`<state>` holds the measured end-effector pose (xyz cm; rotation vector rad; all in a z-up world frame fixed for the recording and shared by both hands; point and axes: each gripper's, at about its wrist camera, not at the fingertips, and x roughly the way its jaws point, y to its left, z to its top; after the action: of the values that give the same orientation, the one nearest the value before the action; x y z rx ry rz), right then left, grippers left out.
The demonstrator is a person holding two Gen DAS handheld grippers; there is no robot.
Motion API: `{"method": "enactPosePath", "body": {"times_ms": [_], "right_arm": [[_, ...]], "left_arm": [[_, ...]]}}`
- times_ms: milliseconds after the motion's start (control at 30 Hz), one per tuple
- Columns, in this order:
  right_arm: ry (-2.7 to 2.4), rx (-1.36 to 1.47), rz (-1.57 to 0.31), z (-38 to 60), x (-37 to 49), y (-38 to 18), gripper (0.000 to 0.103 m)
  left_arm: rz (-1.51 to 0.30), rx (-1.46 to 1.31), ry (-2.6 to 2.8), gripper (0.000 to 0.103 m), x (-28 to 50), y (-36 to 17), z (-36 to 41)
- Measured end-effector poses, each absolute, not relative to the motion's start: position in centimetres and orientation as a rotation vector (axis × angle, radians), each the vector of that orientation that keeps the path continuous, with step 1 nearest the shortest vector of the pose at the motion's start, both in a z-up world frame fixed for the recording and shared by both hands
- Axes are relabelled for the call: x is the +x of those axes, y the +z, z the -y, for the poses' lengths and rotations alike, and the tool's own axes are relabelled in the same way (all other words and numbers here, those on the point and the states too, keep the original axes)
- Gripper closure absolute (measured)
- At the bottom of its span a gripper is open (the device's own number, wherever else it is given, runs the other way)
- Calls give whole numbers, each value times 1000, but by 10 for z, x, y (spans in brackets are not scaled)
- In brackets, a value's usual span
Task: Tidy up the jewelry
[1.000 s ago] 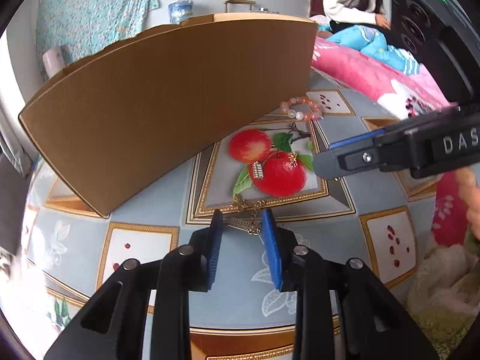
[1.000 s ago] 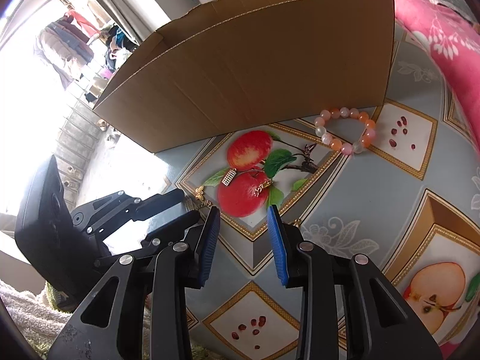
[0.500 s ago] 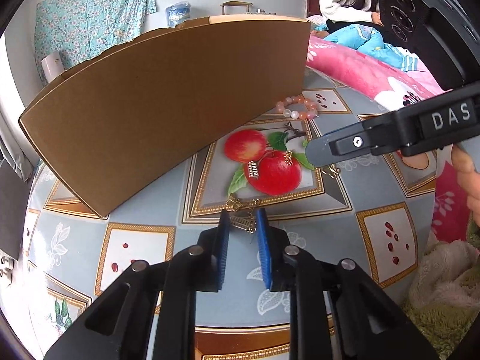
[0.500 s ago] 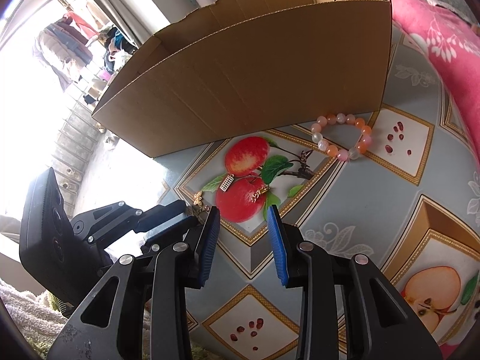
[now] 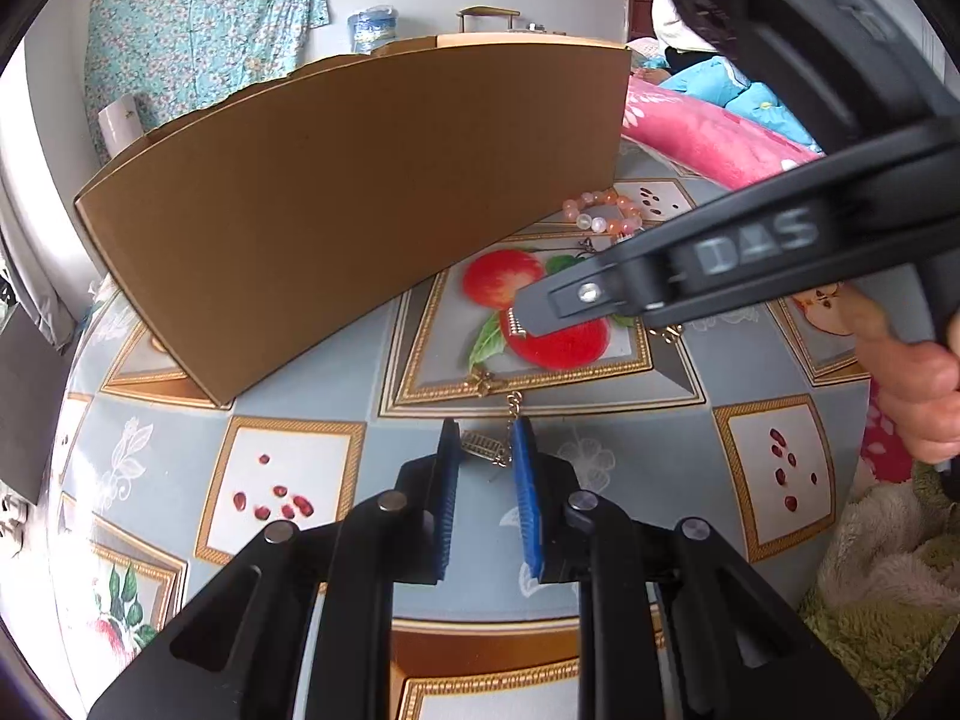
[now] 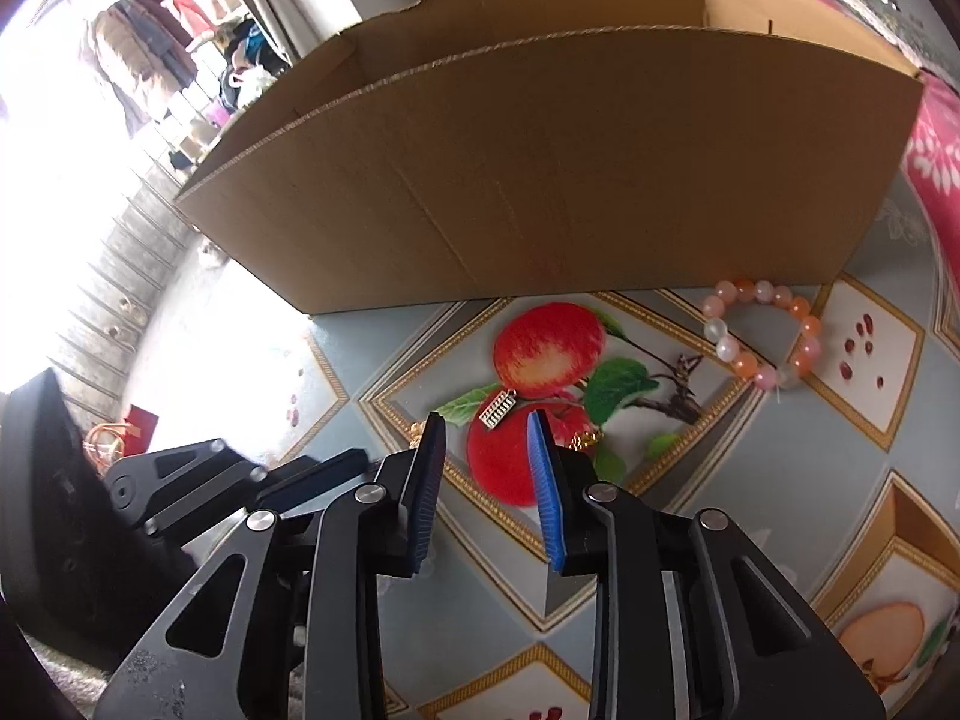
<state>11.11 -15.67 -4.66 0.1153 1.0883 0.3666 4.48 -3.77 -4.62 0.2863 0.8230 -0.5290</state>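
A gold earring [image 5: 487, 446] with a chain lies on the patterned tablecloth [image 5: 288, 426] between the tips of my left gripper [image 5: 485, 441], whose jaws stand narrowly apart around it. A second gold earring [image 6: 498, 411] lies on the printed apple just beyond my right gripper [image 6: 487, 431], which is open and empty. A pink and orange bead bracelet [image 6: 762, 333] lies by the right end of the open cardboard box [image 6: 558, 162]; the bracelet also shows in the left wrist view [image 5: 603, 215]. The right gripper's body [image 5: 720, 264] crosses the left wrist view.
The cardboard box [image 5: 360, 198] stands along the far side of the table. A pink blanket [image 5: 702, 138] lies at the right. A small gold piece [image 6: 585, 438] lies right of my right fingertips. The left gripper's body [image 6: 198, 480] sits left of my right one.
My left gripper's jaws narrowed around the gold earring, then stand slightly wider now. My right gripper moved forward and left toward the second earring on the printed apple.
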Motion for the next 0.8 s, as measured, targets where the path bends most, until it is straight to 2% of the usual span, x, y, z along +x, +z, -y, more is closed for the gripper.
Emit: {"method": "enactPosePath", "body": {"times_ms": [167, 467, 633, 800], "right_arm": [[336, 63, -1099, 143, 120, -53, 85], [306, -155, -1032, 109, 117, -54, 86], [304, -197, -1024, 104, 115, -55, 99], [314, -200, -1015, 114, 112, -55, 100]], "left_arm": [[-829, 280, -513, 86, 44, -45, 35], [-831, 277, -507, 86, 47, -44, 36], [-827, 279, -508, 86, 47, -44, 36], [-825, 279, -508, 86, 47, -44, 36]]}}
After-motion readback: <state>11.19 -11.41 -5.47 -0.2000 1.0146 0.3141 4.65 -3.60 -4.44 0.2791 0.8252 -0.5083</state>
